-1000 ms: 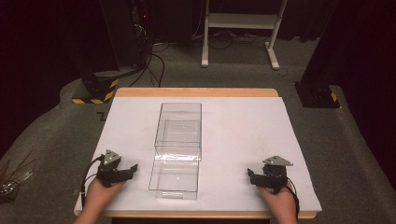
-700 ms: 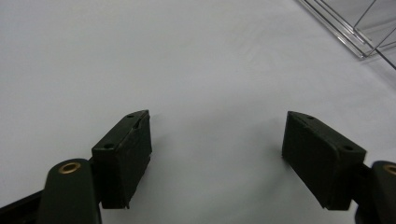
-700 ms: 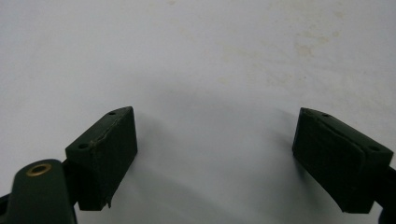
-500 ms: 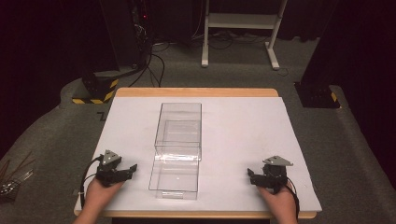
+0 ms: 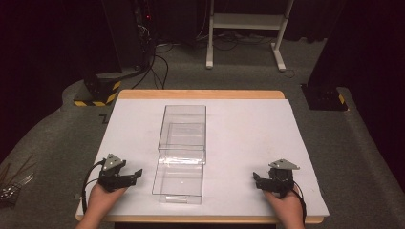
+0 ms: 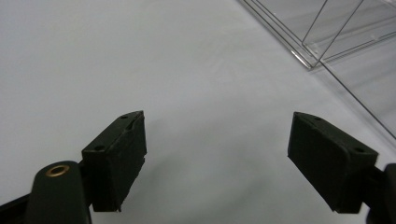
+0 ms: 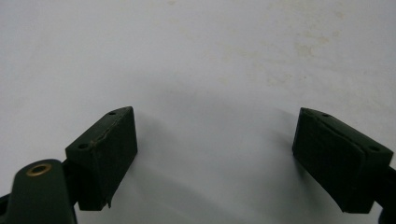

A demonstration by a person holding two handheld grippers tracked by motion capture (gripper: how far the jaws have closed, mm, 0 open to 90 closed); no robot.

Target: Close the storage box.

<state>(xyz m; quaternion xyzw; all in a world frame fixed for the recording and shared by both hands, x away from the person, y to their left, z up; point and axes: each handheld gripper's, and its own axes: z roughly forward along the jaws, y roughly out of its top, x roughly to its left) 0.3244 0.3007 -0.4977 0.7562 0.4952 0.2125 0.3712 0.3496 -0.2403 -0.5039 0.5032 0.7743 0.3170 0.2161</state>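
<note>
Clear plastic is what the work centres on: in the high view a long transparent rectangular box (image 5: 183, 135) lies at the middle of the white-covered table (image 5: 248, 138), with a second, shallower clear plastic tray (image 5: 178, 182) set against its lower end, towards the bottom of the frame. At the lower left of that tray the left gripper (image 5: 133, 176) is held low over the table, just beside the tray and apart from it. At the lower right the right gripper (image 5: 256, 180) is held well apart from both clear pieces. Beyond the table, at the top of the frame, a dark floor with black cables (image 5: 160, 62) and a white metal stand (image 5: 248, 28) are seen.

In the left gripper view the jaws are spread wide, having just been opening, and nothing is caught between them; bare white table is seen in the gap. The edges of the clear box (image 6: 327, 32) are seen at the upper right of the frame, beyond the jaws.

In the right gripper view the jaws are likewise spread wide and empty, with plain white table surface ahead of them, faintly stained at the upper right.

Nothing is judged to have been done yet: both clear pieces lie untouched, and the reaching, gripping and handling all remain.
</note>
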